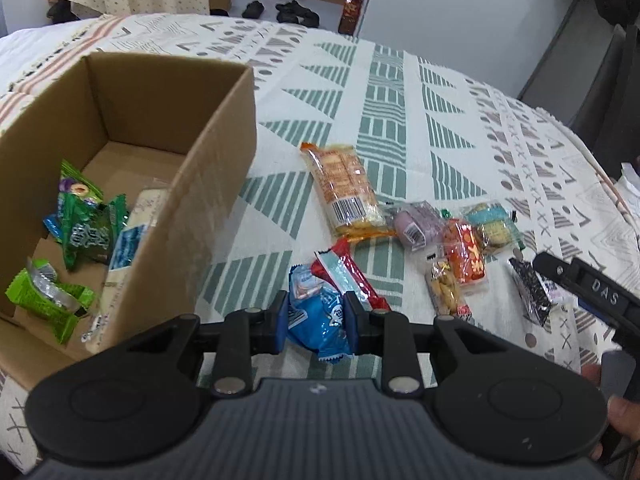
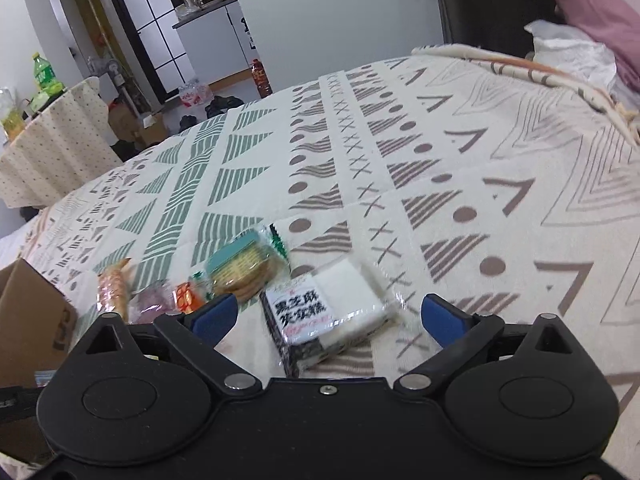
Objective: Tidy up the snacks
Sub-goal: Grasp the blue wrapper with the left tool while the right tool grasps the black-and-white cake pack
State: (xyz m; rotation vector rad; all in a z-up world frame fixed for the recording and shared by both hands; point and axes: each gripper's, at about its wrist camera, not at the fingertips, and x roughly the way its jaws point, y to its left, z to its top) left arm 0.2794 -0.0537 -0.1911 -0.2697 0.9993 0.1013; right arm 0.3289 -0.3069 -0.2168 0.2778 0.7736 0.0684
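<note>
My left gripper [image 1: 316, 312] is shut on a blue snack packet [image 1: 320, 320], just right of the open cardboard box [image 1: 224, 128]. The box holds several green packets [image 1: 86, 228] and a long white-blue packet [image 1: 128, 244]. On the patterned cloth lie an orange cracker pack [image 1: 346, 188], a red-white bar [image 1: 348, 276], a purple packet [image 1: 412, 224], an orange-red packet [image 1: 466, 260], a cookie pack [image 1: 494, 222] and a nut packet [image 1: 446, 292]. My right gripper [image 2: 328, 314] is open around a black-and-white sesame cake packet [image 2: 328, 312] lying on the cloth; the gripper also shows in the left wrist view [image 1: 560, 276].
The patterned cloth [image 2: 440, 160] covers a wide soft surface. The cookie pack [image 2: 244, 264] and other snacks [image 2: 184, 296] lie left of the right gripper. The box corner [image 2: 32, 312] is at far left. A clothed table [image 2: 52, 144] and shoes on the floor stand beyond.
</note>
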